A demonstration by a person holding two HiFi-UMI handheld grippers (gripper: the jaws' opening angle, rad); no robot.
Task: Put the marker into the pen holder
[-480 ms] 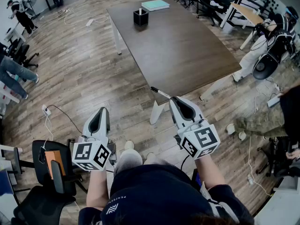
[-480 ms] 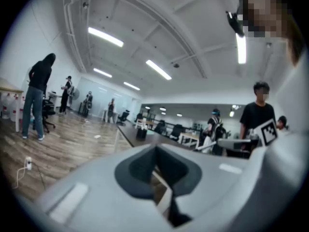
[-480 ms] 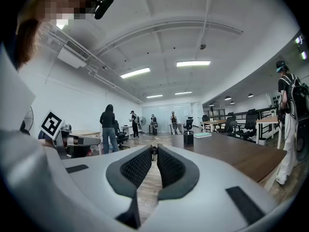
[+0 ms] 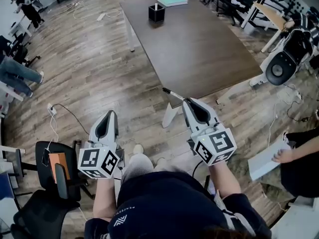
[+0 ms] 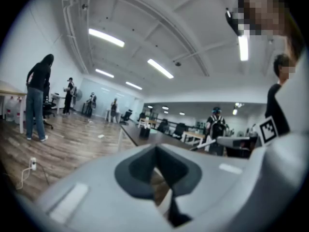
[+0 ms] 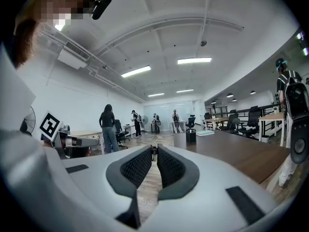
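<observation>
My right hand-held gripper (image 4: 185, 102) grips the marker (image 4: 170, 93) near the table (image 4: 199, 49); my left hand-held gripper (image 4: 110, 115) seems clenched, empty.

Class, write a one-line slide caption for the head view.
Right tool holds the marker by the table's near end; the pen holder stands at the far end.

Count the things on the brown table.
2: the black pen holder near the far end, and a teal book just behind it at the far edge. Smaller things may be too small to see.
</observation>
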